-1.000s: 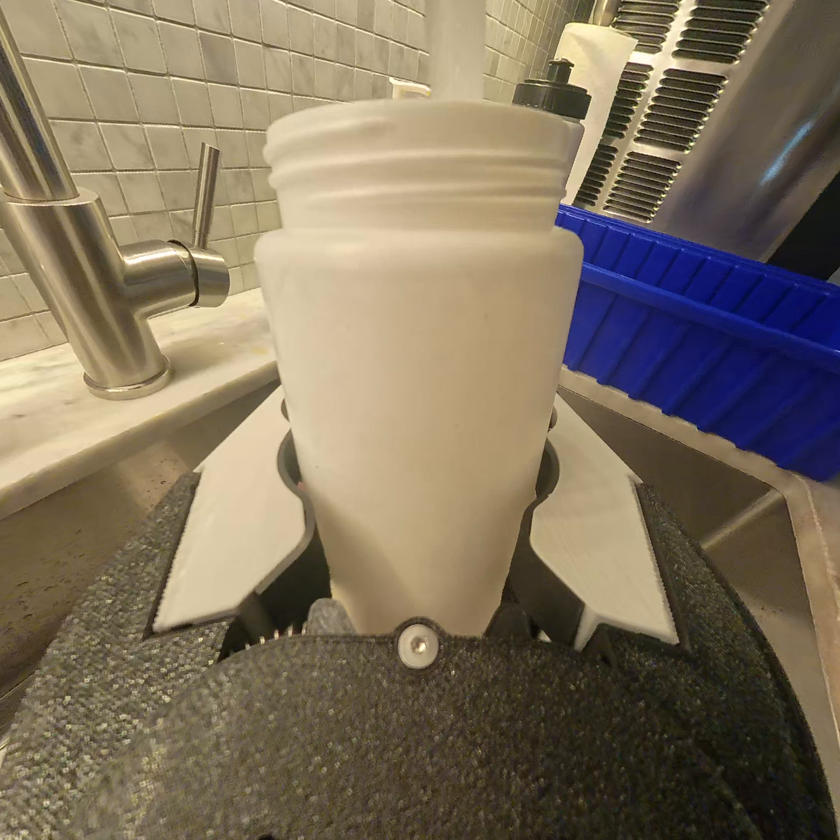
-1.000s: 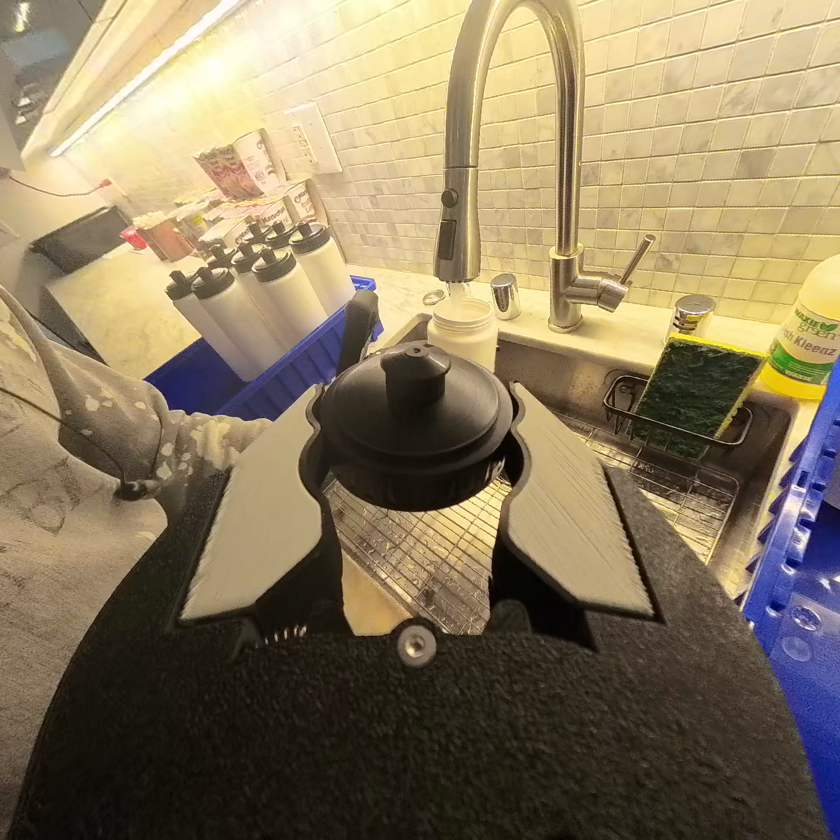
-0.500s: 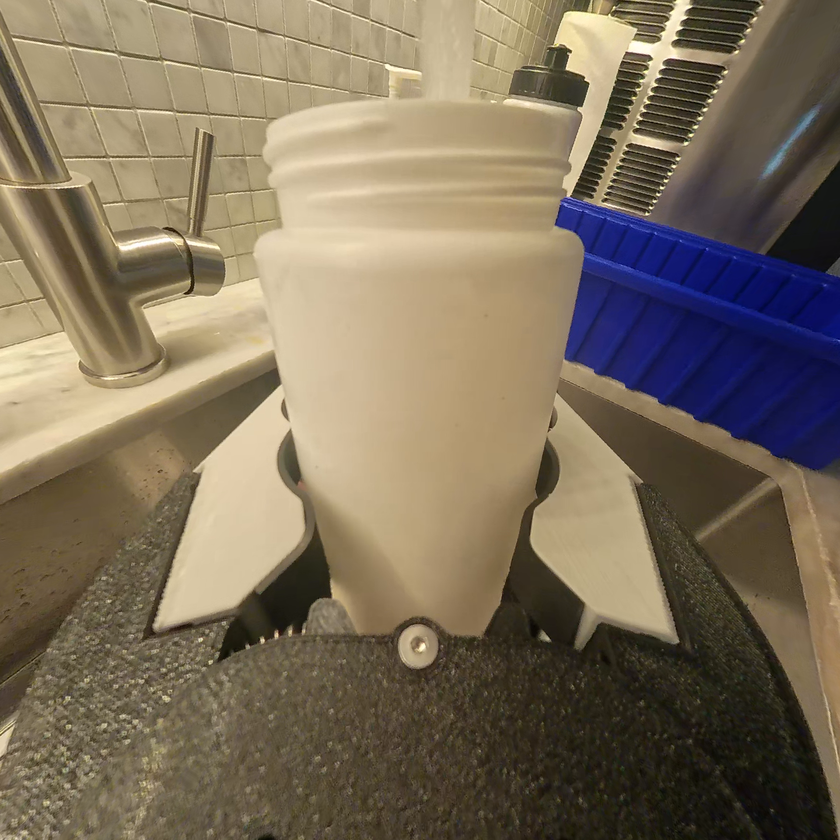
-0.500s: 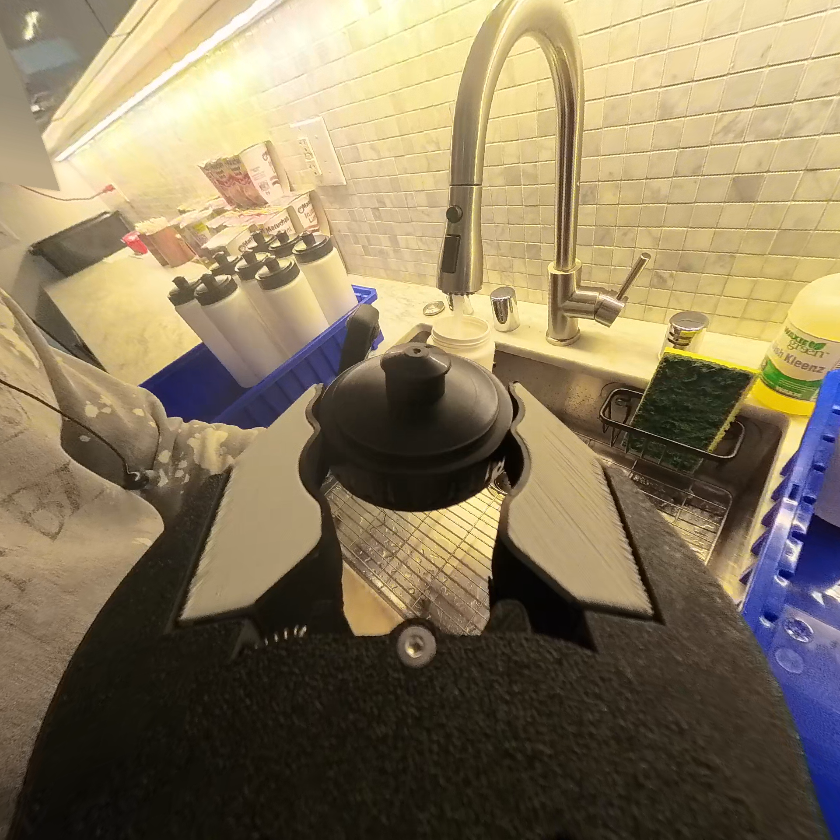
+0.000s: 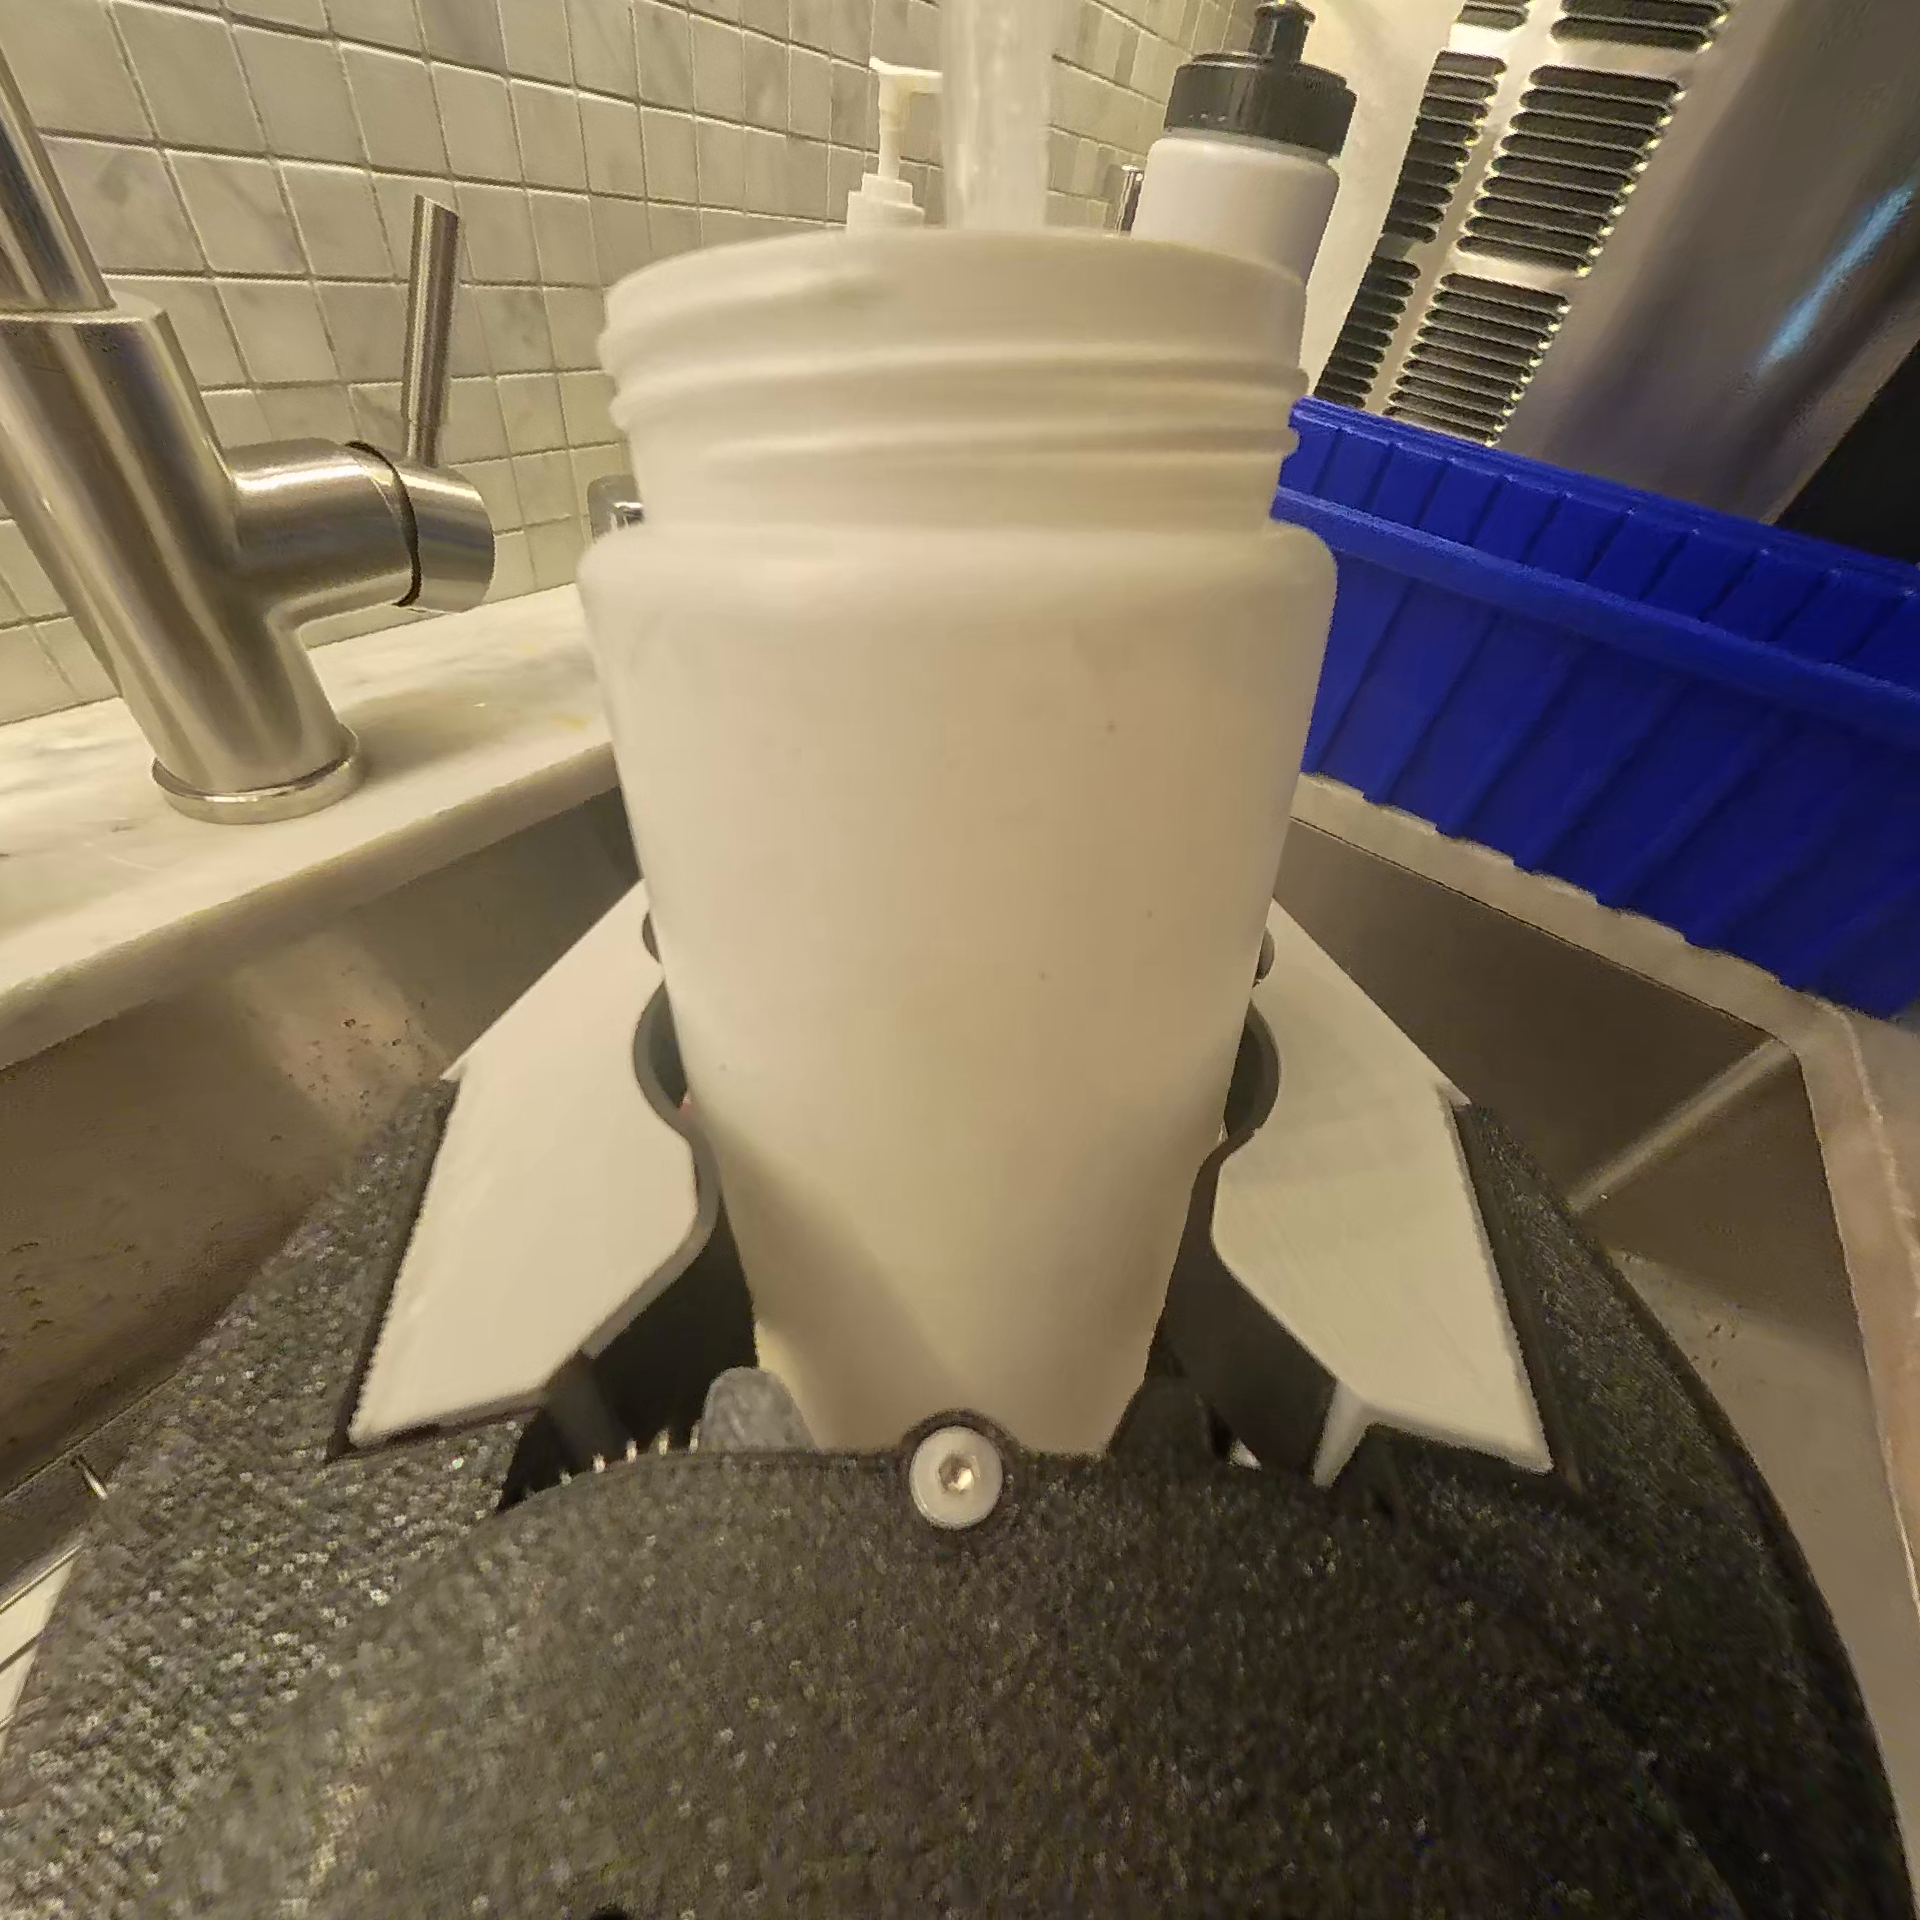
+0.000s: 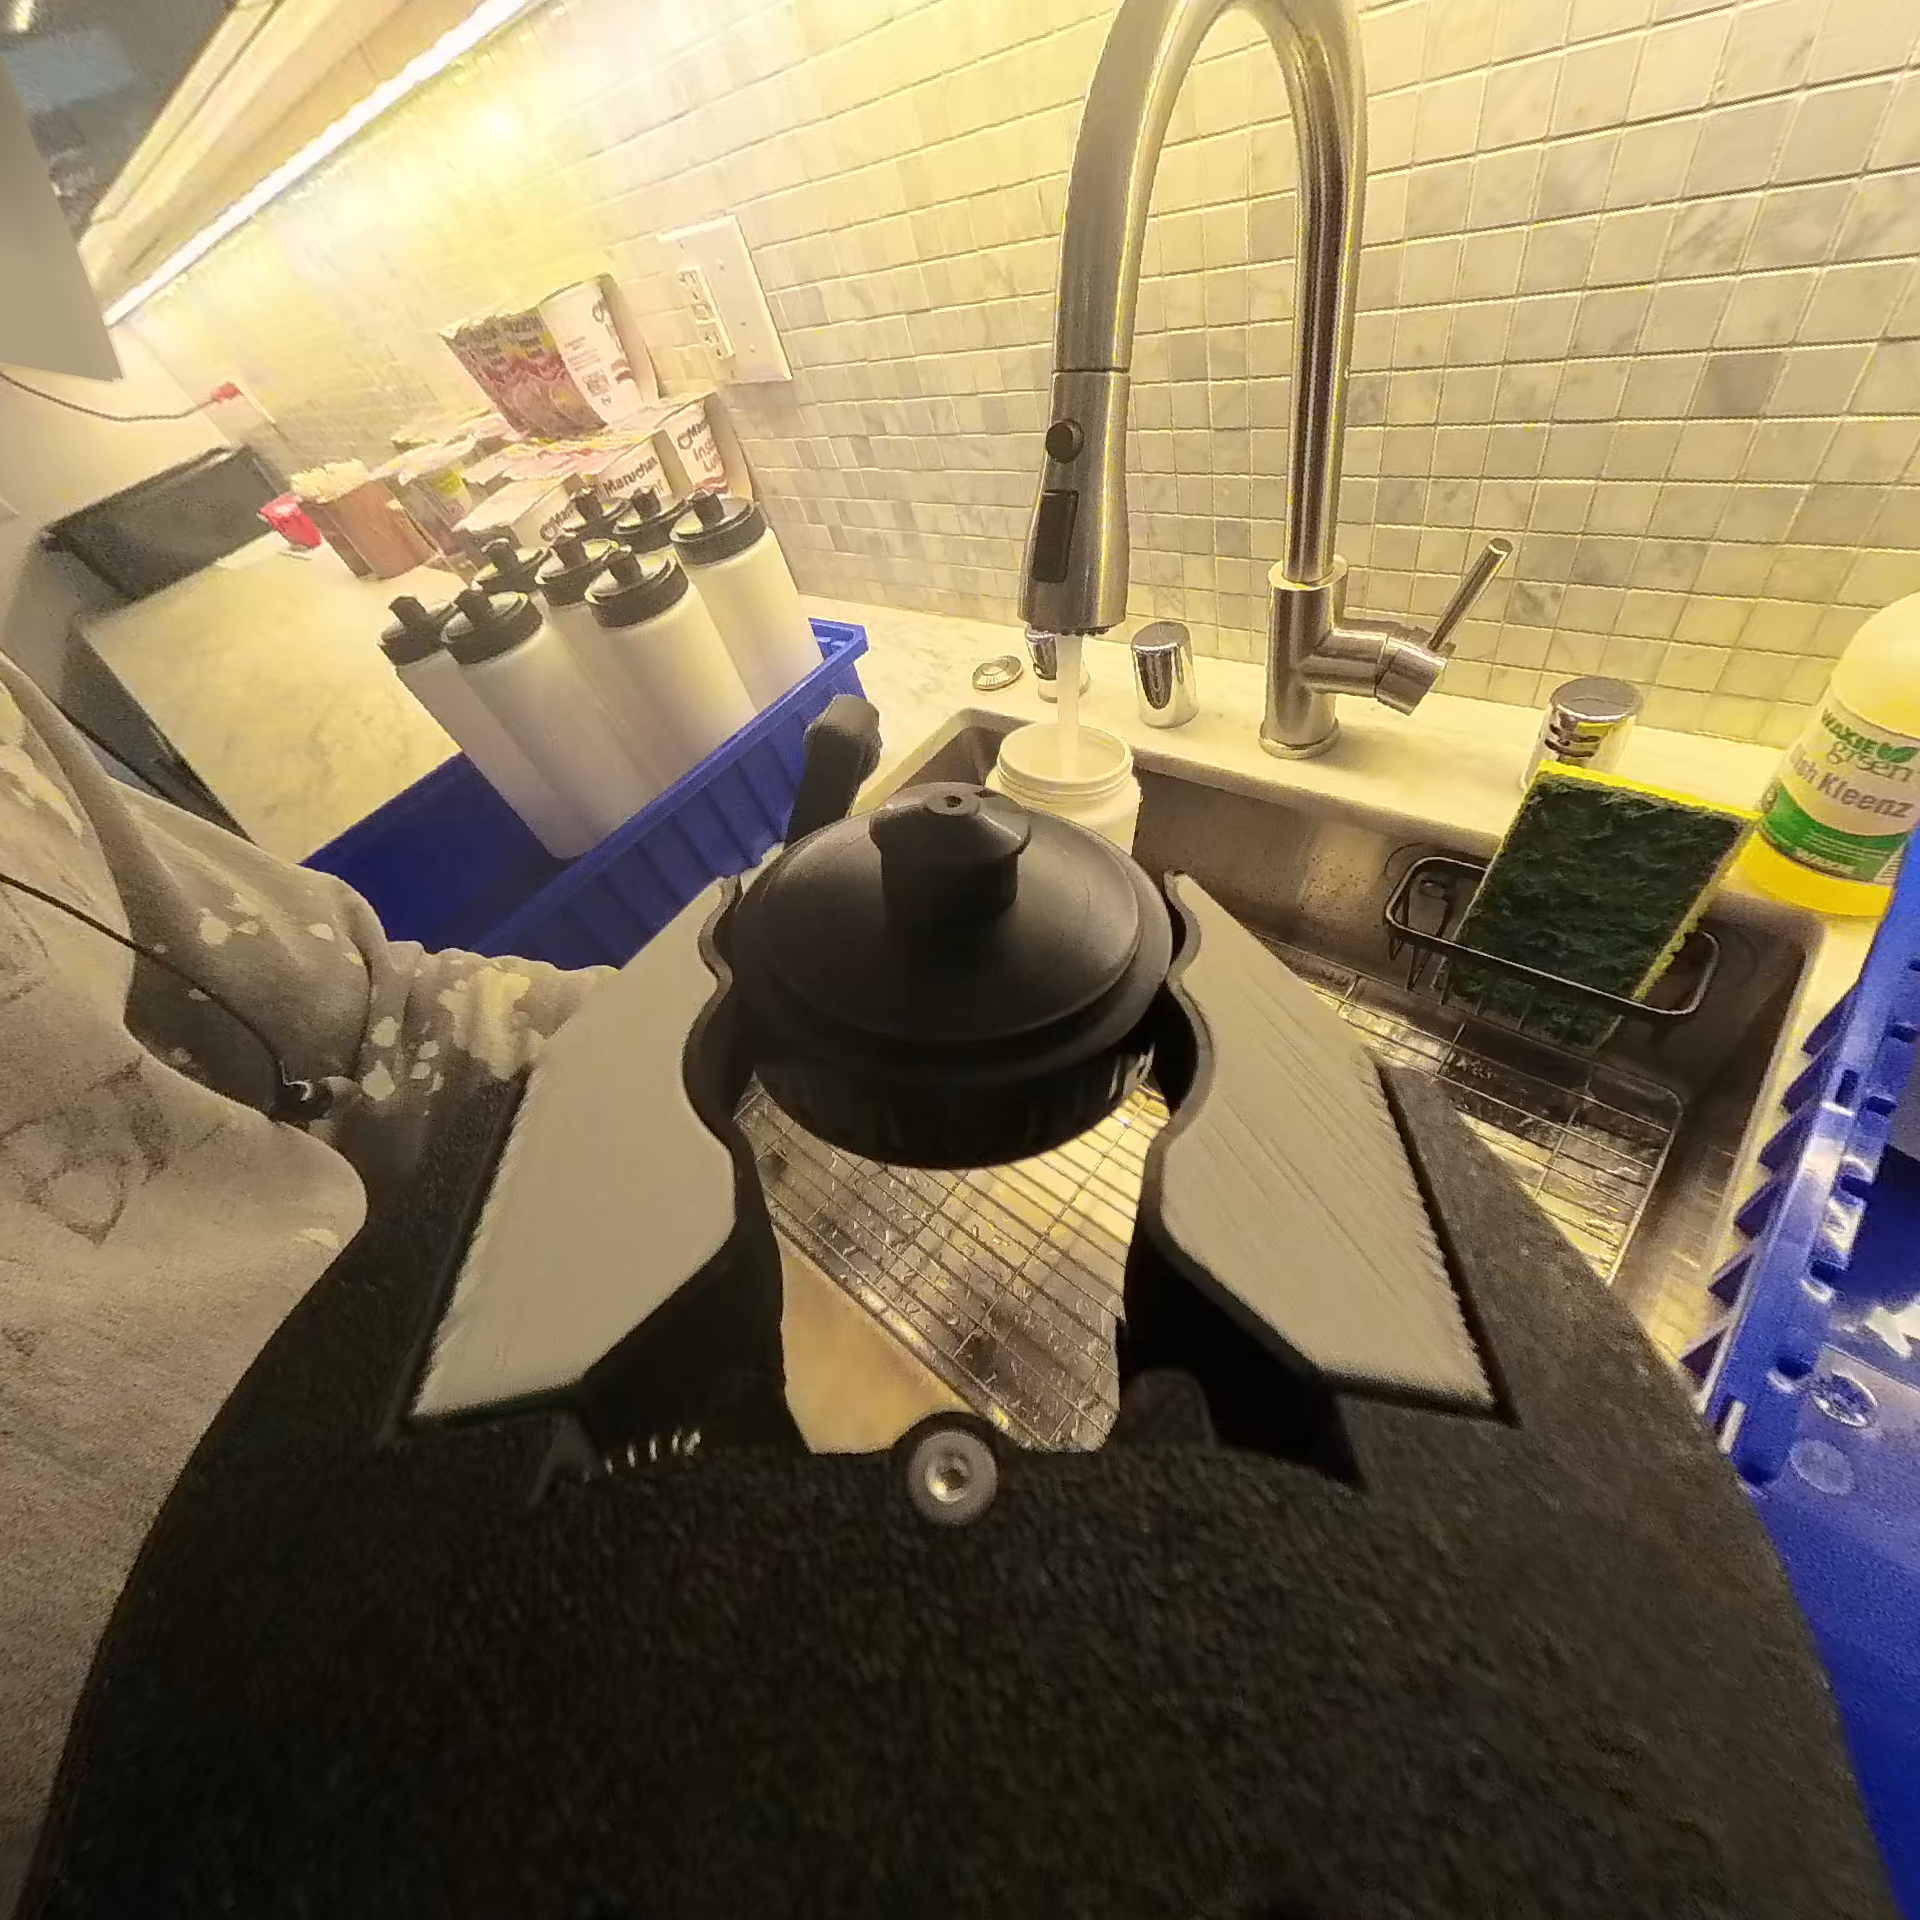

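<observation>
Left wrist view: my left gripper (image 5: 951, 1049) is clamped on the lower body of a white bottle (image 5: 951, 790), which stands upright between my fingers, long axis vertical, threaded mouth open at top; a stream of water (image 5: 987, 104) drops straight into that mouth; the tap (image 5: 218, 540) base sits to its left on the counter, a blue bin (image 5: 1621, 665) to its right, the sink (image 5: 208, 1091) wall below. Right wrist view: my right gripper (image 6: 951, 1023) holds a black cap (image 6: 940, 987) by its rim, spout up, fingers partway closed around it, over the wire rack (image 6: 956, 1247) in the sink; the open bottle lies ahead and slightly right of the cap, under the tap spout, my right being the nearer free hand to its mouth; a green sponge (image 6: 1579, 914) in its holder stands to the right, capped bottles (image 6: 623, 675) in a bin to the left
</observation>
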A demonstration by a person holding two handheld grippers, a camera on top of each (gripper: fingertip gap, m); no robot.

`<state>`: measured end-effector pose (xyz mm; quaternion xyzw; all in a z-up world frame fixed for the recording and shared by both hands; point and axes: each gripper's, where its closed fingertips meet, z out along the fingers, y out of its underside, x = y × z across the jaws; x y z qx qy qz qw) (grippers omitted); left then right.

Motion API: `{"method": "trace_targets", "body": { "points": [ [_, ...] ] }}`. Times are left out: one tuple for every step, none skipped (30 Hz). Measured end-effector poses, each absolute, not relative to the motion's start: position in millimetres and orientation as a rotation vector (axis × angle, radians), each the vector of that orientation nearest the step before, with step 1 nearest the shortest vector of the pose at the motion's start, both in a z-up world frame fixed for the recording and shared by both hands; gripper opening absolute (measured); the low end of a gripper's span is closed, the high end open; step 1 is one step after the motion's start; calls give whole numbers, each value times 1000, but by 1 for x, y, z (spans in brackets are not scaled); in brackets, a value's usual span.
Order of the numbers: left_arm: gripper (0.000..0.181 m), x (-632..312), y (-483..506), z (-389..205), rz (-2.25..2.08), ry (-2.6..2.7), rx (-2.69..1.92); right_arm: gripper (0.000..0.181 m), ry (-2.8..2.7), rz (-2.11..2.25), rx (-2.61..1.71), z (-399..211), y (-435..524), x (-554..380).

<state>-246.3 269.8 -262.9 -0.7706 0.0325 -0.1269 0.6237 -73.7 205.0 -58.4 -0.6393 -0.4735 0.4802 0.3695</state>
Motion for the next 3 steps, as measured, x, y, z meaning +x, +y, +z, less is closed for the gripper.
{"method": "trace_targets", "body": {
  "points": [
    [104, -246, 269, -265, -291, 75, -1771, 78, -1217, 1230, -1642, -59, 204, -73],
    [104, -246, 268, -266, -288, 76, -1774, 78, -1219, 1230, -1643, -59, 203, -73],
    [104, -246, 268, -268, -288, 77, -1776, 78, -1220, 1230, -1644, -59, 203, -73]
  ]
}}
